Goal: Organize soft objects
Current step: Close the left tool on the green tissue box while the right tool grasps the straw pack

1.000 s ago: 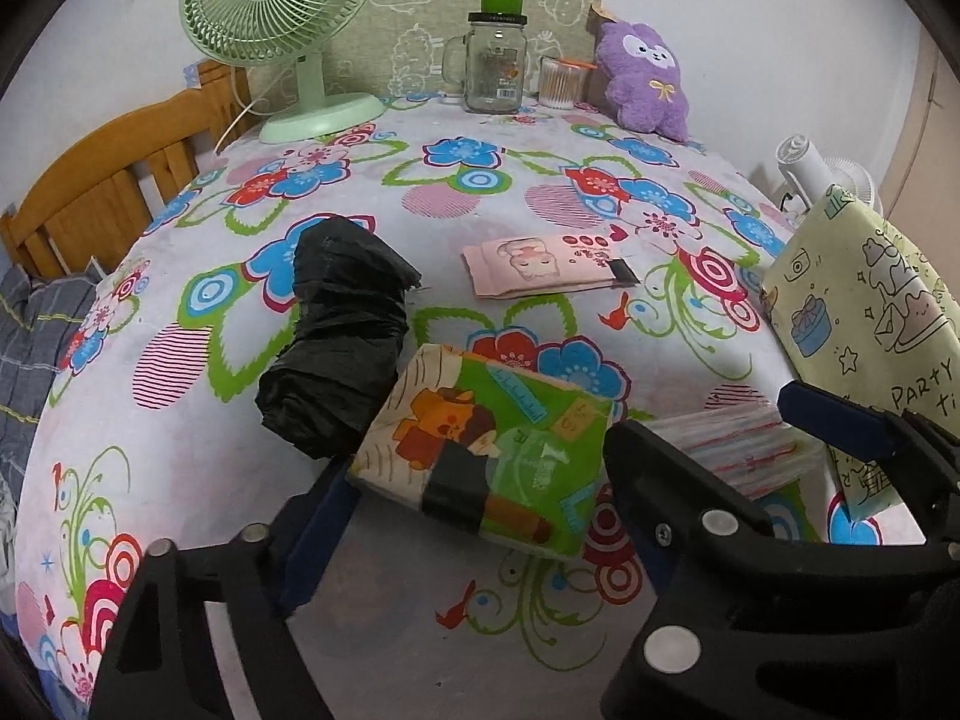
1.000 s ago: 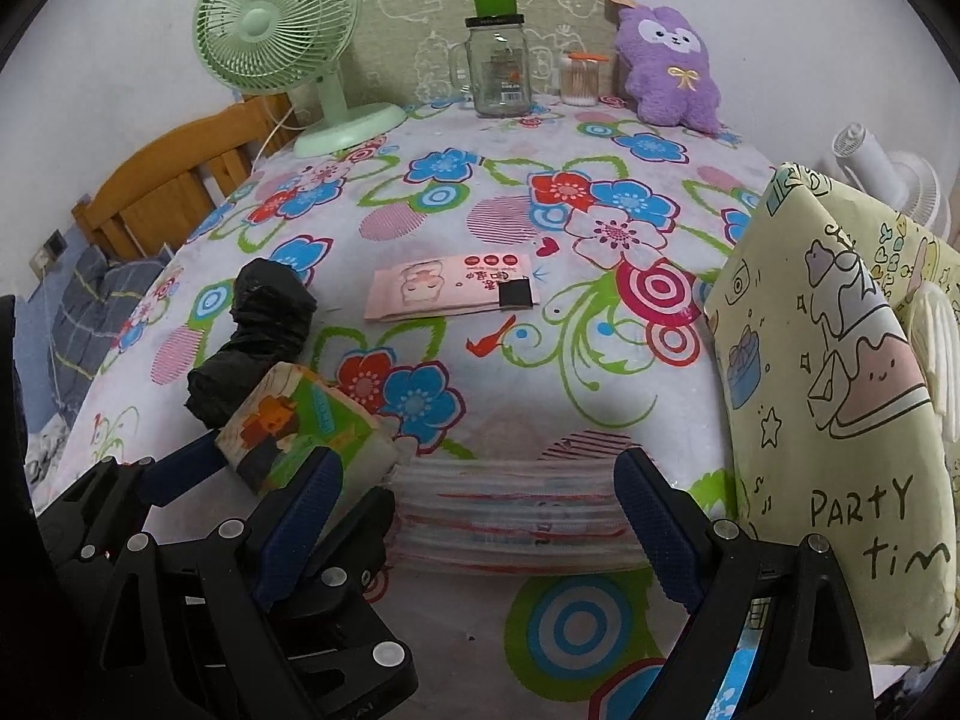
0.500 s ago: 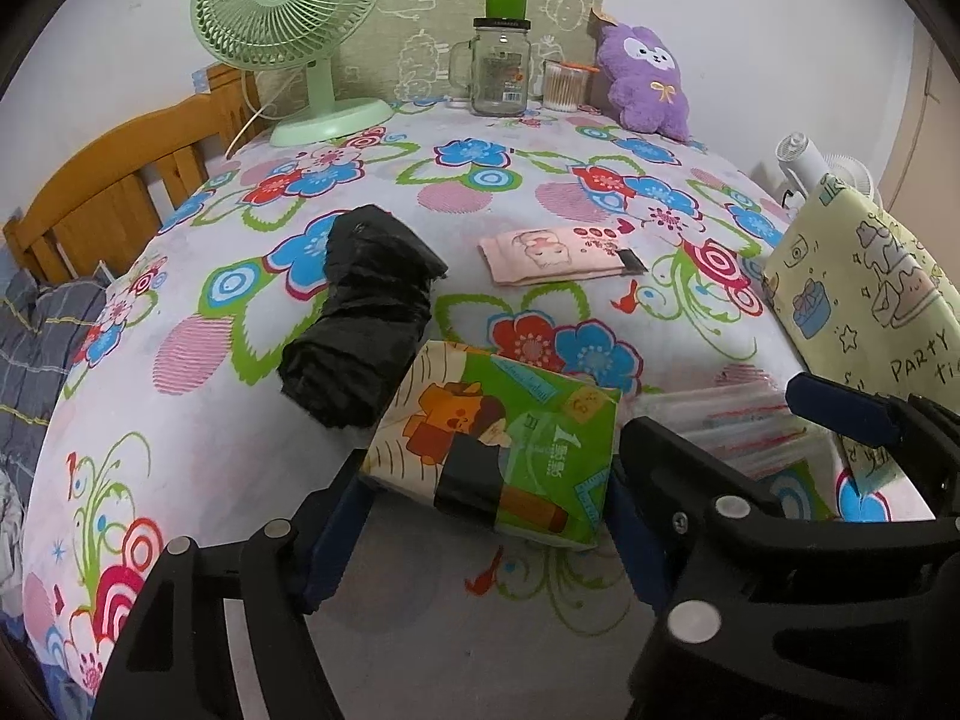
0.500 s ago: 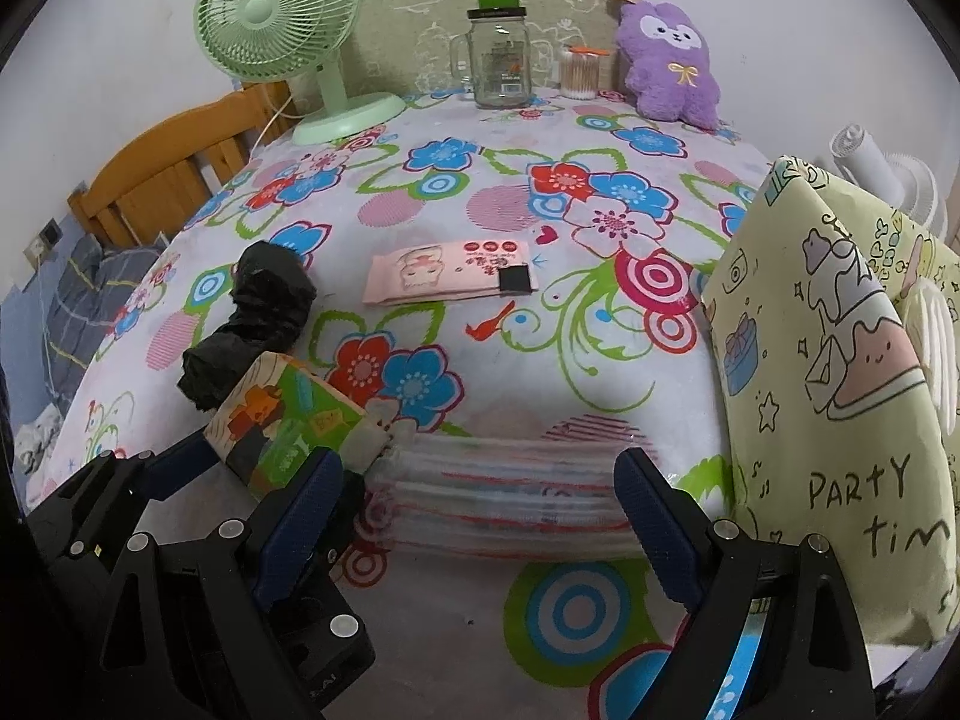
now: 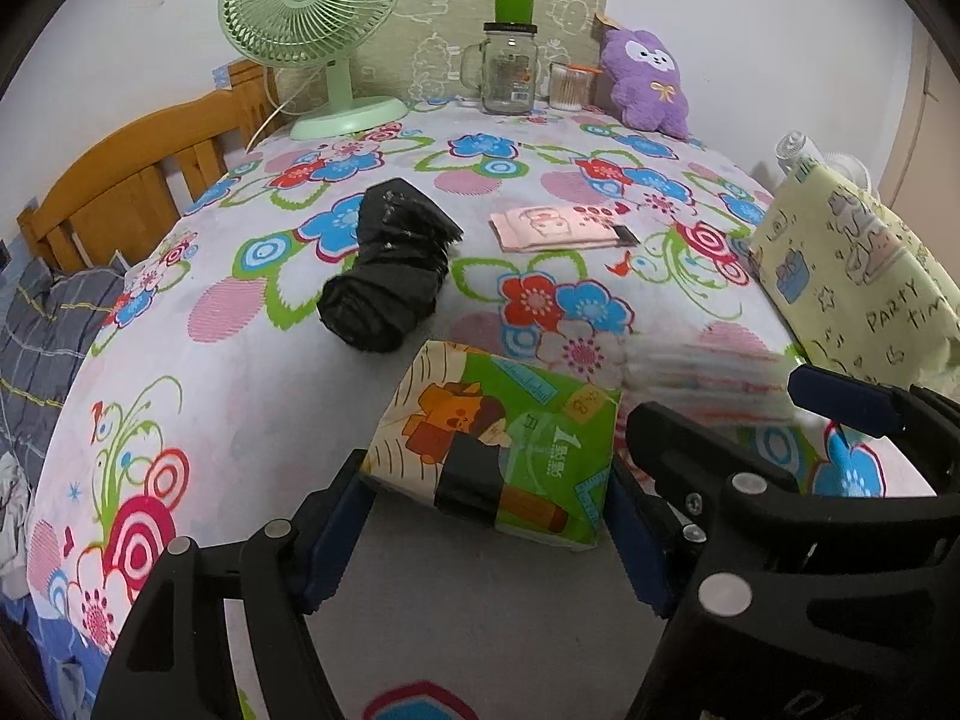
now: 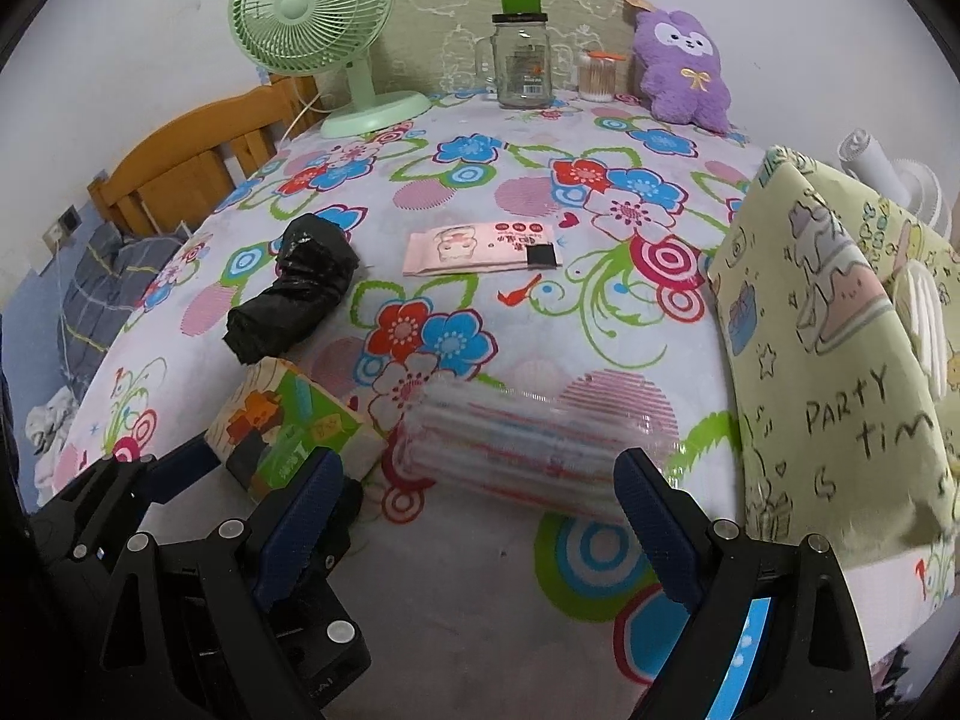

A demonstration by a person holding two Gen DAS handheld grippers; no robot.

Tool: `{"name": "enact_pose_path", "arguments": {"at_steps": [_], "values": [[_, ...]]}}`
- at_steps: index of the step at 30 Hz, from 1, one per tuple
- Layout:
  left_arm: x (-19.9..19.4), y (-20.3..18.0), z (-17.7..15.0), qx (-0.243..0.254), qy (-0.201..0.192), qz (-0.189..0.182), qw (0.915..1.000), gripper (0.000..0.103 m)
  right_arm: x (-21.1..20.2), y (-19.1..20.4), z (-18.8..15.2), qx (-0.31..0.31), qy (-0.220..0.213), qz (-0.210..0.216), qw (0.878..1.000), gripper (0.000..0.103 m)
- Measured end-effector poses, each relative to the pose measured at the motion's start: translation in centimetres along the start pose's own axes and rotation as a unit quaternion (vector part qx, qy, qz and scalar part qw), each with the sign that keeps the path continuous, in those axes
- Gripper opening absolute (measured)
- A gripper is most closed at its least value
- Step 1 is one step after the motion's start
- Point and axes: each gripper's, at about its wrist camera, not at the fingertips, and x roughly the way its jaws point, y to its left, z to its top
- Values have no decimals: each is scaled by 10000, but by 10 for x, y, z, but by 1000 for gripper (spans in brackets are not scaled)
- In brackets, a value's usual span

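A green cartoon-printed tissue pack [image 5: 498, 450] lies on the flowered tablecloth [image 5: 252, 372] between the fingers of my left gripper [image 5: 486, 516], whose blue pads touch its two sides. It also shows in the right wrist view [image 6: 288, 426]. My right gripper [image 6: 474, 510] is open, its fingers on either side of the near edge of a clear-wrapped striped pack [image 6: 534, 444], without touching it. A black rolled bundle [image 5: 390, 270] and a flat pink wipes pack [image 5: 561, 228] lie farther back.
A yellow "Party time" bag [image 6: 840, 348] stands at the right table edge. A green fan [image 5: 318, 30], glass jar [image 5: 510, 69], cotton swab cup [image 5: 567, 87] and purple plush [image 5: 648, 84] line the far edge. A wooden chair [image 5: 138, 186] stands left.
My left gripper has closed in around the green tissue pack until its pads touch both sides. My right gripper has pulled back slightly from the striped pack.
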Motion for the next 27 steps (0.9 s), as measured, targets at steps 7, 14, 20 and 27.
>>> {"name": "enact_pose_path", "arguments": {"at_steps": [7,14,20,27], "values": [[-2,-5,-3,49,-3,-49,10000,76,3,-6,-8,253,148,28,9996,94],[2,-1,4,-27,-12,-38,10000,76,16,-11,1,364,207,-13,9991,94],[7,-1,16,15,-93,62,9999,76,26,-10,15,338,162,-9,9993,94],[15,0,23,91,-35,59,9999,75,39,-14,28,403,124,-3,9991,86]]}}
